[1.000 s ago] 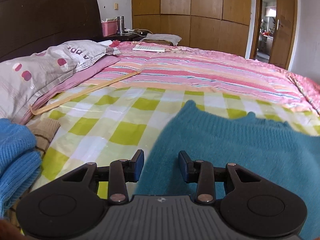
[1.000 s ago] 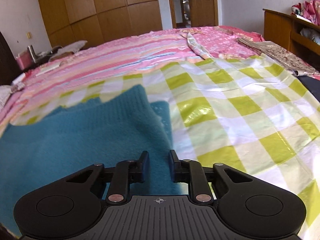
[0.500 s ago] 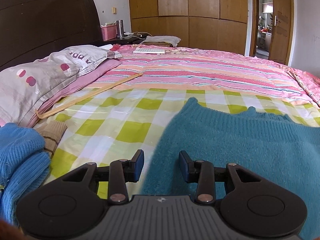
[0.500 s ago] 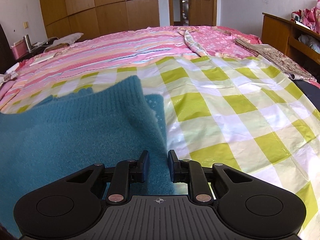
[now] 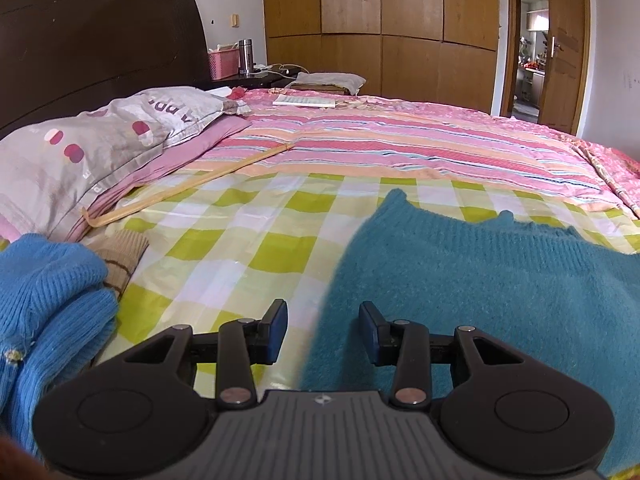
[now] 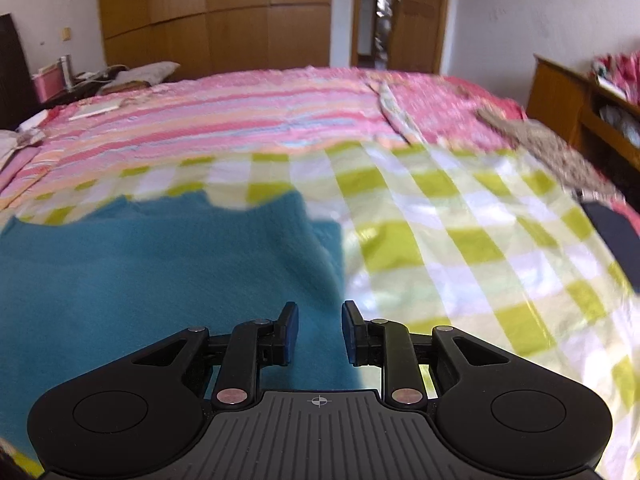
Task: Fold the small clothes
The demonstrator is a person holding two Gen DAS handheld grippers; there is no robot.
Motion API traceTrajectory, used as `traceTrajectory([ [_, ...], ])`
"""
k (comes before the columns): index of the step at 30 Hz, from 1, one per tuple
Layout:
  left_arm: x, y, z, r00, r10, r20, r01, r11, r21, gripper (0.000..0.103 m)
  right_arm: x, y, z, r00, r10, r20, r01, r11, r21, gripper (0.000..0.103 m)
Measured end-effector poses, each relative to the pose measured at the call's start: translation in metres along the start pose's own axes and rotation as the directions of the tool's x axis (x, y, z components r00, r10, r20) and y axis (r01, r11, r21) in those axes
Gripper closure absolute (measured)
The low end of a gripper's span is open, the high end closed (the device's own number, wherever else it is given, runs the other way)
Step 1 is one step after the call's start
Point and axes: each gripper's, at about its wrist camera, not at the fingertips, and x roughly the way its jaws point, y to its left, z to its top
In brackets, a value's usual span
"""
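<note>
We have the teal sweater (image 5: 480, 292) lying on the checked sheet (image 5: 224, 240), spread across the near middle of the bed, its ribbed edge pointing to the far side. It already looks doubled: in the right wrist view an upper layer sits over a lower one that peeks out along the right edge, so we judge at least 1 fold is made. The result is wide, so we reckon a further fold, and some squaring up, is left.

Our left gripper (image 5: 322, 330) hovers over the sweater's left edge with its jaws apart and nothing pinched between them. Our right gripper (image 6: 317, 330) hangs over the right edge; its jaws are opening, and the knit shows through the gap without the pads pressing on it. So both are released.

At the near left, a blue knit (image 5: 48, 300) lies bunched beside a tan ribbed piece (image 5: 120, 256). We cannot tell whether these are finished or waiting; if waiting, 2 more items remain after this one.
</note>
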Motion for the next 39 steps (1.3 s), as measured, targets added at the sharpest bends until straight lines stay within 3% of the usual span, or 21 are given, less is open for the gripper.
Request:
traceTrajectory([
  [10,0.000,0.017,-0.009,1.000,-0.017,-0.022,0.015,0.998,-0.062,0.053,-0.014,0.109,0.030,0.978,0.209,0.016,-0.204,0.965,-0.163,0.078],
  [18,0.000,0.023,-0.015,0.999,-0.039,-0.031,0.036,0.995,-0.088,0.052,-0.009,0.174,0.037,0.957,0.289,-0.037,-0.289,0.923,-0.253,0.075],
  [23,-0.003,0.033,-0.022,0.997,-0.068,-0.045,0.062,0.990,-0.129,0.051,-0.004,0.206,0.041,0.943,0.326,-0.074,-0.333,0.899,-0.284,0.070],
  [28,-0.005,0.043,-0.028,0.992,-0.108,-0.059,0.096,0.977,-0.188,0.048,0.008,0.245,0.050,0.914,0.377,-0.149,-0.404,0.874,-0.270,0.056],
  [34,-0.003,0.049,-0.036,0.987,-0.147,-0.071,0.127,0.965,-0.229,0.046,0.029,0.296,0.060,0.889,0.395,-0.233,-0.447,0.861,-0.242,0.040],
  [36,-0.003,0.050,-0.038,0.986,-0.154,-0.071,0.133,0.962,-0.236,0.045,0.036,0.315,0.061,0.890,0.381,-0.250,-0.440,0.863,-0.249,0.040],
  [39,-0.005,0.052,-0.040,0.985,-0.158,-0.070,0.137,0.961,-0.240,0.044,0.047,0.340,0.058,0.911,0.302,-0.282,-0.384,0.872,-0.305,0.039],
])
